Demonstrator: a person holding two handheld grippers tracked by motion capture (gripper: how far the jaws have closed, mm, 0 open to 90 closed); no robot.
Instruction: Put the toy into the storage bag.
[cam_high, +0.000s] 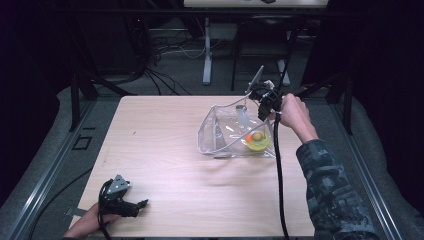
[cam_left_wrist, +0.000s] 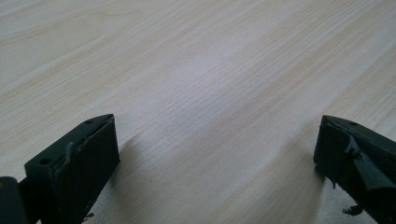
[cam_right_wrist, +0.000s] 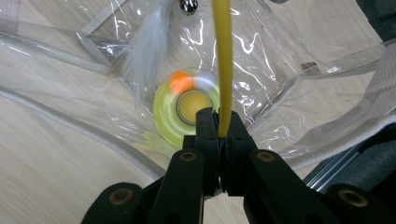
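A clear plastic pouch (cam_high: 222, 135) lies open on the right half of the wooden table (cam_high: 165, 150). Inside it rests a yellow round toy (cam_right_wrist: 170, 116) with orange and white patches, also seen from above (cam_high: 257, 142). My right gripper (cam_right_wrist: 218, 122) hovers over the pouch's far right corner (cam_high: 262, 114), pointing down, shut on a thin yellow rod (cam_right_wrist: 223, 65). The rod runs away from the jaws over the pouch. Beside it lie a white feather (cam_right_wrist: 144, 51) and a small metal bell (cam_right_wrist: 189, 4). My left gripper (cam_high: 142, 204) rests near the table's front left corner, open and holding nothing (cam_left_wrist: 217, 154).
Bare wood stretches between the two grippers. The right gripper's black cable (cam_high: 278, 175) trails down toward the front edge. A sleeved forearm (cam_high: 325, 185) reaches in from the right. Beyond the far edge stand table legs and loose cables (cam_high: 165, 50) on the floor.
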